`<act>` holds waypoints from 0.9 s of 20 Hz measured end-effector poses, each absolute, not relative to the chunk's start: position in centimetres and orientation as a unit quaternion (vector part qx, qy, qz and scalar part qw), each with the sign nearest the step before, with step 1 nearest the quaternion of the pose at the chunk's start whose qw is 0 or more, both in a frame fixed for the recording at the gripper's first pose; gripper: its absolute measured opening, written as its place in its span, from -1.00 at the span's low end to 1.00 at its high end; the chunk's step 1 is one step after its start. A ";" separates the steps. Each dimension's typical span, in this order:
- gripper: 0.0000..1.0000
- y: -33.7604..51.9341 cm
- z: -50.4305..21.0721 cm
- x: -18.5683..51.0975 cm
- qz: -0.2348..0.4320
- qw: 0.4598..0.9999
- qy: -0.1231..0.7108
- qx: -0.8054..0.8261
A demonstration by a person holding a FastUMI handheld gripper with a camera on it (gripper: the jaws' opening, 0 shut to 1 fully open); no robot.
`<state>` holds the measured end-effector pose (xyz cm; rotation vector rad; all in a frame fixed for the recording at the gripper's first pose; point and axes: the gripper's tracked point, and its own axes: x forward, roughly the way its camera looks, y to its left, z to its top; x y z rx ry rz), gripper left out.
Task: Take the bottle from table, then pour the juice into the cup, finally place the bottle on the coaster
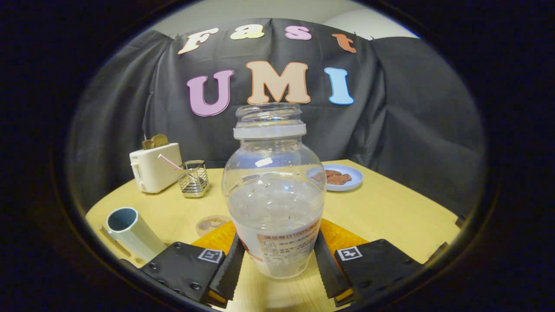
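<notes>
Since the bottle [274,190] must be lifted upright to keep its juice in, my fingers [229,268] clamp its lower sides; it stands on the table [390,208], cup [130,232] to the left, coaster [210,224] just behind.

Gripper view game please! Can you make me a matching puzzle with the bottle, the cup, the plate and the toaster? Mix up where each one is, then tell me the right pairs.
Things:
1. bottle
2. cup
3. plate
4. toaster

Places:
A. at the table's far side, beyond the bottle, with brown pieces on it
B. between the gripper's two fingers, both pressing on it
C. by the black cloth, next to a wire holder
D. close by, beside one finger, tall and pale green

Pairs: 1-B, 2-D, 3-A, 4-C
</notes>
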<state>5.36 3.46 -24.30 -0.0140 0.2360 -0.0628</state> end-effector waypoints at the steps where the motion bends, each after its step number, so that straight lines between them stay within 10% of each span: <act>1: 0.59 3.3 -24.0 5.1 -0.039 0.992 0.115 -0.027; 18: 0.58 6.7 -15.9 2.6 -0.082 0.941 0.025 -0.326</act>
